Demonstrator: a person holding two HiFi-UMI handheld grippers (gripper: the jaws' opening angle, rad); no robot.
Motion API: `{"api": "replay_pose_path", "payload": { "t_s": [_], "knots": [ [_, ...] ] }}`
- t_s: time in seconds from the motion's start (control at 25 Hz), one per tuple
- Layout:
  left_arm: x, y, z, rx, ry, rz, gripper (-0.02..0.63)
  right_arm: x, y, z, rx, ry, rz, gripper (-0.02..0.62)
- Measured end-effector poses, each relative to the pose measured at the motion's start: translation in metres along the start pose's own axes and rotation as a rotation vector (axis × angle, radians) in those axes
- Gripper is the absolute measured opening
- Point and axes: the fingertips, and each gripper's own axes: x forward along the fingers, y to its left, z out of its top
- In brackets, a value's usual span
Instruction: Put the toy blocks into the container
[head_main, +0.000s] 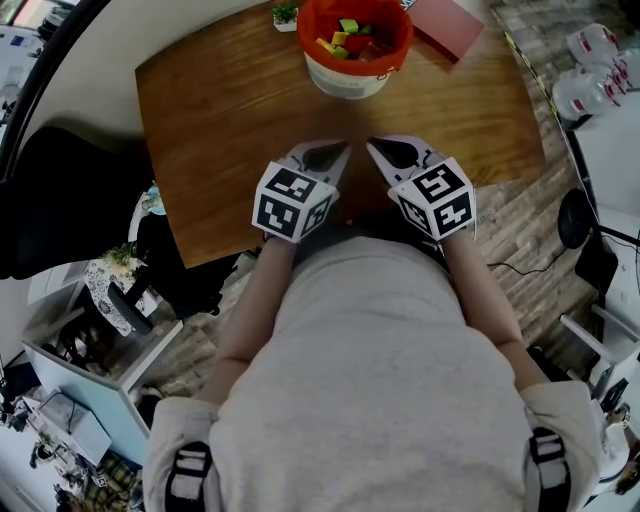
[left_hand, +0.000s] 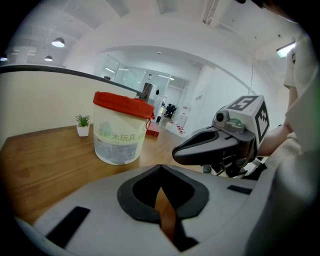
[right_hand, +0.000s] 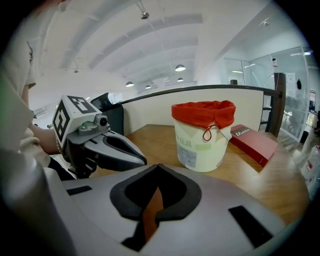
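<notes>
A white bucket with a red liner stands at the far middle of the wooden table, with several coloured toy blocks inside it. The bucket shows ahead in the left gripper view and the bucket also in the right gripper view. Both grippers hover side by side over the table's near edge, tips towards the bucket. My left gripper is shut with nothing in it; its tips meet. My right gripper is shut and empty too, its tips touching.
A red box lies at the far right of the table, beside the bucket. A small potted plant stands at the far edge. White bottles sit off to the right; a black chair is at the left.
</notes>
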Motion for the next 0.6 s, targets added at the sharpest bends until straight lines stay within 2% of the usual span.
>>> {"api": "replay_pose_path", "payload": {
  "t_s": [0.2, 0.44, 0.6],
  "knots": [
    [-0.0007, 0.0035, -0.0025, -0.001, 0.018, 0.007, 0.014, -0.0019, -0.0057, -0.0018, 0.028, -0.009, -0.032, 0.011],
    [0.0020, 0.0049, -0.0063, -0.039, 0.039, -0.007, 0.014, 0.0005, -0.0062, -0.0023, 0.048, -0.009, -0.028, 0.011],
    [0.0030, 0.0055, -0.0068, -0.036, 0.049, -0.010, 0.014, 0.0019, -0.0036, -0.0023, 0.051, -0.007, -0.022, 0.011]
  ]
}}
